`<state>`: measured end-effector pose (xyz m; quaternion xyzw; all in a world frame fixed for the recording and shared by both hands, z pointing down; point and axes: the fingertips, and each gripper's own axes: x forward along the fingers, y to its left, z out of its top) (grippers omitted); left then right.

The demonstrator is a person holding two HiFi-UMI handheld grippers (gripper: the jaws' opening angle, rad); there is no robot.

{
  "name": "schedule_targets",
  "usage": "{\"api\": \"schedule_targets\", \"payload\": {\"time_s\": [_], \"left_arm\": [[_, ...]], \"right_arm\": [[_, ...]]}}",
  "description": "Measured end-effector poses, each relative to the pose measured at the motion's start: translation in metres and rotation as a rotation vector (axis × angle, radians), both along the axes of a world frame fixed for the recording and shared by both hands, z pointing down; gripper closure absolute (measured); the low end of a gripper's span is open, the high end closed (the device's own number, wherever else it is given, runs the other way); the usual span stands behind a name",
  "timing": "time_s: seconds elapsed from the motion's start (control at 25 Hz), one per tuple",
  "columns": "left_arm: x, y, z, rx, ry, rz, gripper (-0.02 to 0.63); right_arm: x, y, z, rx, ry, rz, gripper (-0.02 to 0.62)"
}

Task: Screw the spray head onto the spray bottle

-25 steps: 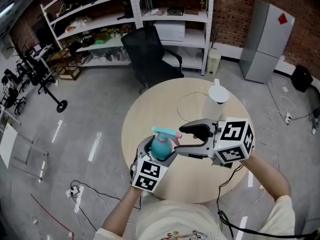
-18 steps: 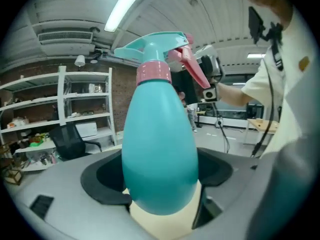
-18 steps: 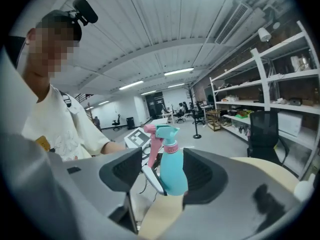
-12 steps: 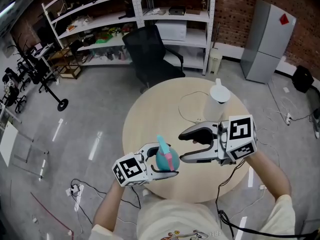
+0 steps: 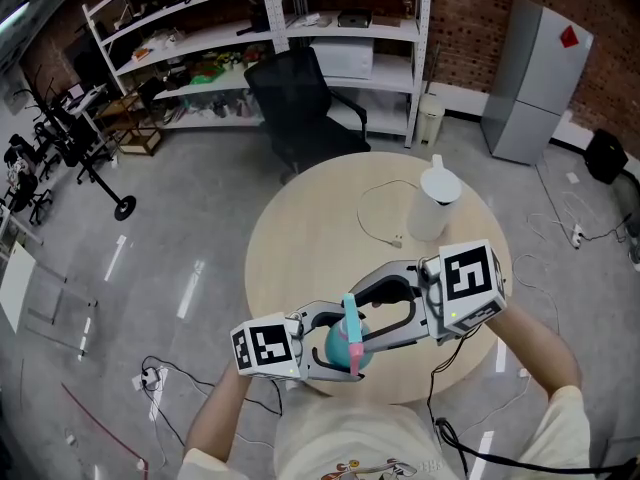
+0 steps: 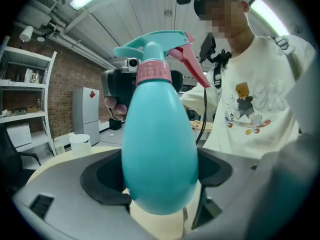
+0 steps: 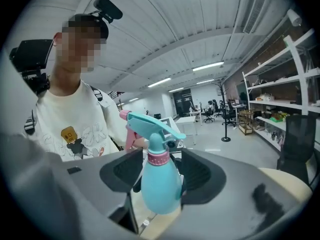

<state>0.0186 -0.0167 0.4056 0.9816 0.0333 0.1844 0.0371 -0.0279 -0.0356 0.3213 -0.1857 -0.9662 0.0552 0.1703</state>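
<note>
Tightening looks like the step in hand. The teal pear-shaped plastic spray bottle (image 6: 160,154) is pinched in the left gripper's (image 5: 330,346) jaws over the bench's near edge, and the teal spray head with pink trigger (image 6: 157,46) is already seated on its neck. The right gripper's (image 5: 362,320) jaws stand spread either side of it; next they should close on the head and twist. The round pale wooden bench (image 5: 300,238) carries a white cylindrical container (image 5: 433,206); beyond it are grey floor (image 5: 150,268), white shelving (image 5: 200,38) and a black office chair (image 5: 300,108).

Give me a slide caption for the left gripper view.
Left gripper clamps a teal plastic spray bottle, its teal-and-pink spray head on top.
</note>
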Motion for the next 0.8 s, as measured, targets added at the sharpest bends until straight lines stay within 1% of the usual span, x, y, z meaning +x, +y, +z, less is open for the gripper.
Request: {"api": "schedule_targets", "payload": {"time_s": [0.04,0.08,0.12,0.16,0.24,0.32,0.4,0.52,0.6,0.68,0.8], "left_arm": [[0.001,0.001,0.001,0.000,-0.008,0.006,0.199],[0.002,0.000,0.002,-0.003,-0.016,0.006,0.199],[0.002,-0.003,0.003,-0.005,-0.023,0.000,0.199],[0.001,-0.007,0.004,-0.003,-0.030,-0.010,0.199],[-0.001,-0.012,0.007,0.004,-0.040,-0.038,0.199],[-0.002,-0.019,0.010,0.002,-0.036,-0.090,0.199],[-0.002,-0.029,0.013,0.017,-0.043,-0.180,0.199],[-0.003,-0.043,0.020,0.041,-0.074,-0.332,0.199],[-0.004,-0.049,0.023,0.045,-0.088,-0.401,0.199],[-0.004,-0.052,0.025,0.057,-0.103,-0.429,0.199],[-0.004,-0.056,0.032,0.103,-0.136,-0.440,0.199]], "right_arm": [[0.000,0.001,-0.001,-0.006,-0.002,-0.008,0.355],[0.000,0.001,-0.002,-0.009,-0.003,-0.014,0.375],[0.001,-0.001,-0.003,-0.007,-0.002,-0.016,0.438],[0.001,-0.003,-0.003,0.000,0.002,-0.011,0.459],[0.000,-0.006,0.001,0.016,0.016,0.010,0.461],[-0.002,-0.012,0.004,0.009,0.017,0.043,0.462],[-0.003,-0.018,0.006,0.008,0.020,0.087,0.463],[-0.004,-0.026,0.011,0.021,0.038,0.151,0.463],[-0.005,-0.029,0.014,0.022,0.044,0.177,0.463],[-0.004,-0.031,0.015,0.036,0.049,0.188,0.463],[-0.005,-0.033,0.020,0.087,0.060,0.198,0.463]]}}
